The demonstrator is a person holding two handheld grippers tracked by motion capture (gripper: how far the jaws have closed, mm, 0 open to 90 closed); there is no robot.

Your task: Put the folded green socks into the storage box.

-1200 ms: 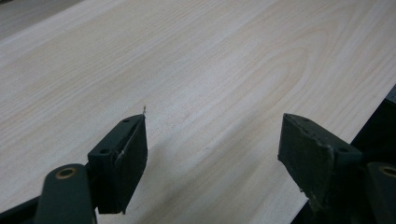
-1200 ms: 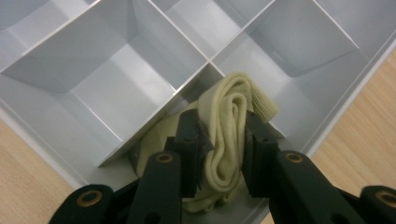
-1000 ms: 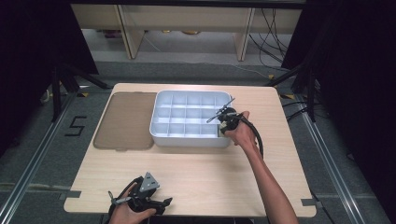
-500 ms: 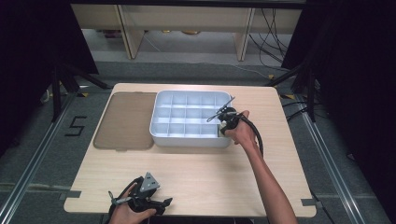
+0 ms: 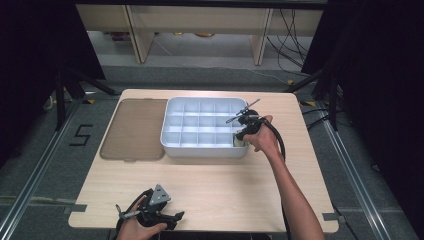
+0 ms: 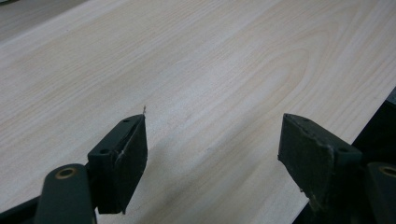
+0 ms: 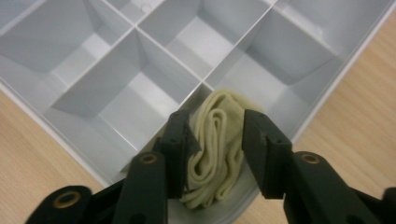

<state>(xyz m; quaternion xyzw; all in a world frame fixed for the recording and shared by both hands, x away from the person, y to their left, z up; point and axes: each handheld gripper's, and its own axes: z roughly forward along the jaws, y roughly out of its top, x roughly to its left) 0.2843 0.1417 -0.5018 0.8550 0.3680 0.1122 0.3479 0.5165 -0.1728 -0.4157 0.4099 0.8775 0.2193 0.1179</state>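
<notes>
Right gripper [image 7: 215,135] jaws closed on a folded cloth [image 7: 215,149], in the tray [image 7: 116,60] corner cell. Left gripper [image 6: 212,149] wide open, empty, over table [image 6: 210,60].

Place: a lab or recording studio, not a home.
Desk [image 5: 210,185]: pale wood, alone in a railed bay.
Floor: grey, with taped marks and a taped "5" [image 5: 81,135] off the desk's left edge.
Surround: black curtains [image 5: 380,75] on both sides.
Beyond the far edge: bare wooden shelving [image 5: 200,20], loose cables [image 5: 295,30], stand legs [image 5: 75,85].
</notes>
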